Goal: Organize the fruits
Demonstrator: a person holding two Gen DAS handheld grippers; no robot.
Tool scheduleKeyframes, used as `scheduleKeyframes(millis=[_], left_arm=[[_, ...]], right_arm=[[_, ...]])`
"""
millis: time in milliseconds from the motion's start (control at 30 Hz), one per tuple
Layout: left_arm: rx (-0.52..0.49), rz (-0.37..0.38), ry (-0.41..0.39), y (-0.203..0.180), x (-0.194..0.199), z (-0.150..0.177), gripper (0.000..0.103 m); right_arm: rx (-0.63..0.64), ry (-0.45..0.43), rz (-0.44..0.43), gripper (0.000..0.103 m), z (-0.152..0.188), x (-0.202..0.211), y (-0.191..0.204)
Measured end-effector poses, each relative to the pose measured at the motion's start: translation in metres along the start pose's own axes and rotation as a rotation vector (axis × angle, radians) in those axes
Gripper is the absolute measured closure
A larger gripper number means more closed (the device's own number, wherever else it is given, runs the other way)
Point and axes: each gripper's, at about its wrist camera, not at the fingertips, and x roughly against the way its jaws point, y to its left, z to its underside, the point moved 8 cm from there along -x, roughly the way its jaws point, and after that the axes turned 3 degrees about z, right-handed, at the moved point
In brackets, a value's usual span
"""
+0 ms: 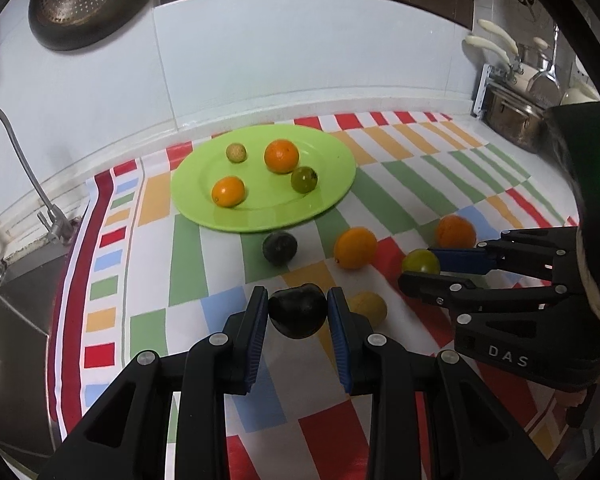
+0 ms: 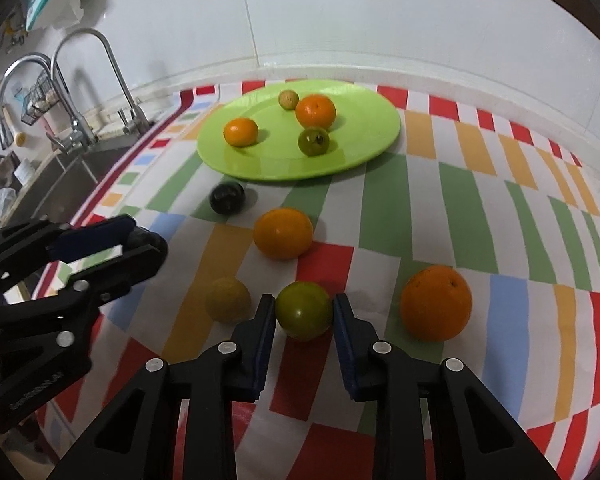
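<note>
The left tool (image 1: 298, 312) is clamped on a dark fruit (image 1: 297, 310) and the right tool (image 2: 304, 312) on a green fruit (image 2: 304, 310), both low over the bench cloth (image 2: 440, 208); they seem light, smooth and round, best gripped across the middle

lime-green plate (image 1: 340, 184), red-green-orange-blue checked cloth (image 2: 480, 208), orange oranges (image 2: 436, 304).
</note>
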Motion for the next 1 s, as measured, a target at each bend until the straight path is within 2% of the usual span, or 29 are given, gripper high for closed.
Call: scheduleKeyframes(millis=[467, 700, 1000], left_arm=[[-0.049, -0.007, -0.114, 0.01, 0.018, -0.059, 0.073], [-0.043, -0.018, -0.136, 0.025, 0.01, -0.089, 0.073], [-0.023, -0.044, -0.131, 0.048, -0.015, -0.117, 0.073]], right_arm=[[0.015, -0.164, -0.004, 0.073, -0.063, 0.043, 0.006], [0.025, -0.2, 0.005, 0.073, -0.1, 0.041, 0.001], [0.039, -0.215, 0.004, 0.073, -0.148, 0.019, -0.006]])
